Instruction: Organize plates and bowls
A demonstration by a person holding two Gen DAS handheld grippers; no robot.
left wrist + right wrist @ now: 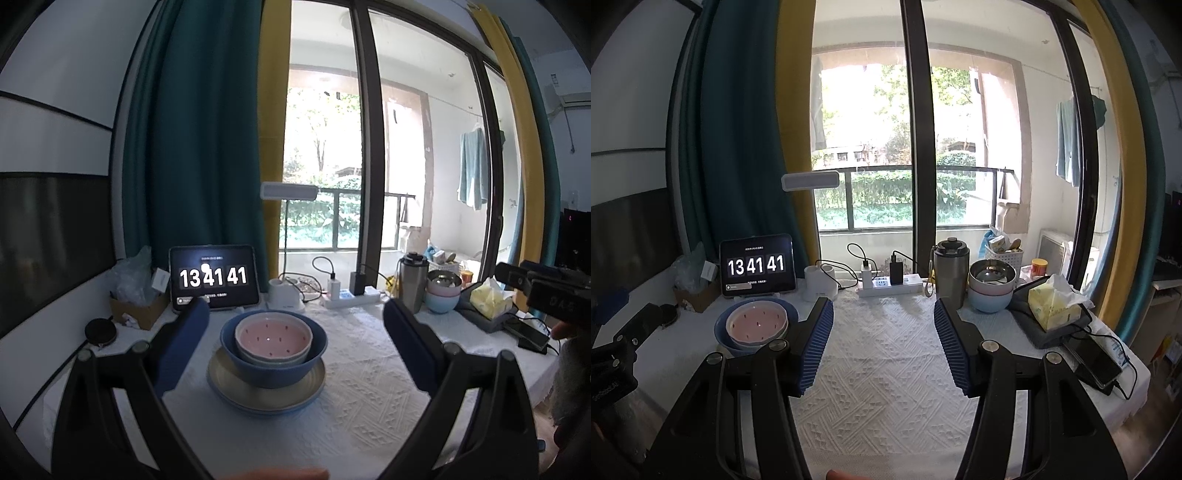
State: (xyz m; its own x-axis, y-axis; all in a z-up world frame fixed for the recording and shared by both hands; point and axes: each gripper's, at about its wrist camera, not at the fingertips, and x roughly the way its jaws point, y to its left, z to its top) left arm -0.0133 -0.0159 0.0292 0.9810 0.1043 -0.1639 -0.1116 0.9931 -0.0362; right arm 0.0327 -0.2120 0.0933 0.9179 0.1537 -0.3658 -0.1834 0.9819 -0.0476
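A pink bowl (273, 338) is nested in a blue bowl (273, 354) on a plate (266, 387), set toward the table's (369, 387) left rear, short of the tablet (213, 275) at the back edge. The left gripper (295, 332) is held wide open around the stack without touching it. The right gripper (882, 332) is spread, empty, over bare cloth mid-table; a second bowl stack (991, 291) is crowded against the right rear edge.

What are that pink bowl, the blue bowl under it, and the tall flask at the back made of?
The pink bowl looks like glazed ceramic: glossy, with painted specks and a thick rim. The blue bowl seems matte ceramic or stoneware, though it could be melamine. The flask appears to be brushed stainless steel, with a grey metallic sheen and a dark, probably plastic lid.
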